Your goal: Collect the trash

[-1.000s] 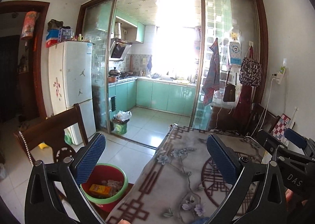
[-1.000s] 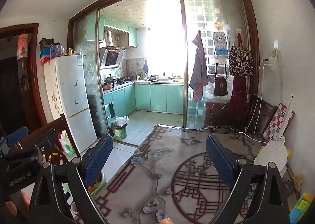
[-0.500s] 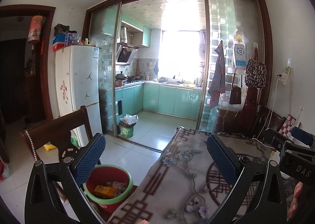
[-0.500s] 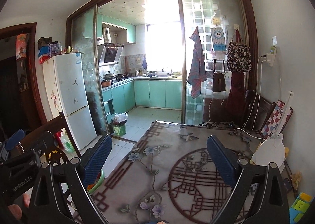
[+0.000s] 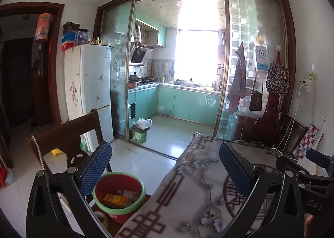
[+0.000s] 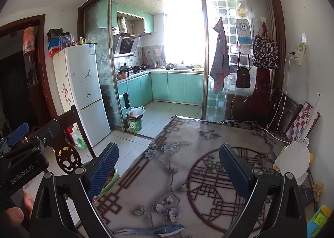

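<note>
A red bin with a green rim (image 5: 119, 193) stands on a chair seat left of the table. It holds a yellow carton (image 5: 115, 200) and crumpled scraps. Its rim also shows in the right wrist view (image 6: 111, 179). My left gripper (image 5: 167, 170) is open and empty, held above the table's left edge and the bin. My right gripper (image 6: 170, 170) is open and empty above the flowered tablecloth (image 6: 187, 164). Each gripper shows at the edge of the other's view.
A dark wooden chair (image 5: 68, 133) stands left of the table. A white round object (image 6: 294, 160), a checkered board (image 6: 300, 121) and a cable lie at the table's right side. A green bin with a bag (image 5: 141, 131) stands in the kitchen doorway beside a white fridge (image 5: 91, 89).
Both grippers have tilted upward and drawn back a little. More of the ceiling and room shows. Both stay open and empty.
</note>
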`<state>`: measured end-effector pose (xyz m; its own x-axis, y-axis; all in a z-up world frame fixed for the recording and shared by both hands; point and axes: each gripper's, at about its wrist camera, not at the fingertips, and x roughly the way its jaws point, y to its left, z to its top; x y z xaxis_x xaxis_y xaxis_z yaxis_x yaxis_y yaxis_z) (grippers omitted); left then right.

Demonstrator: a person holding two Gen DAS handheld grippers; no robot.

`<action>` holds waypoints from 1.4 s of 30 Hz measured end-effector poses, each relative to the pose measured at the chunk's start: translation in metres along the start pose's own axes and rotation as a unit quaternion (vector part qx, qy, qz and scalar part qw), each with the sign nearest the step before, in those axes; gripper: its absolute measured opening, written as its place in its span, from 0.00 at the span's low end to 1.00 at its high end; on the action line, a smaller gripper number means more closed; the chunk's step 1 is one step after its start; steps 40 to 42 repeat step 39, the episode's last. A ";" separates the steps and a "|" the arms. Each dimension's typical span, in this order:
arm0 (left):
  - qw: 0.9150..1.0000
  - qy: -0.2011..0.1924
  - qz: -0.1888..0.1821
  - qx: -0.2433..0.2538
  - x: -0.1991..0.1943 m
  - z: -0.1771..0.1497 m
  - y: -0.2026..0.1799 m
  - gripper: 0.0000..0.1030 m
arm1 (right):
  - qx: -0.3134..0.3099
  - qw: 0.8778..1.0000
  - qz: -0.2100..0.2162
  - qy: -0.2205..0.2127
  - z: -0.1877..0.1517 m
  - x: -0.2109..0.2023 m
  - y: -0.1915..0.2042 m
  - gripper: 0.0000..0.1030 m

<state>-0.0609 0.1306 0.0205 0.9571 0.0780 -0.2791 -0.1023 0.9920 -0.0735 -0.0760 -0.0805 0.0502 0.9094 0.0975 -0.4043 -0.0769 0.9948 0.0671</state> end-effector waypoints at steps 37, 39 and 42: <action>0.999 0.016 -0.019 0.041 0.013 -0.001 -0.016 1.00 | 0.001 1.000 -0.014 0.011 -0.001 0.009 -0.009 0.95; 0.998 0.020 -0.026 0.062 0.016 -0.005 -0.025 1.00 | 0.005 1.000 -0.016 0.015 -0.002 0.012 -0.012 0.95; 0.998 0.020 -0.026 0.062 0.016 -0.005 -0.025 1.00 | 0.005 1.000 -0.016 0.015 -0.002 0.012 -0.012 0.95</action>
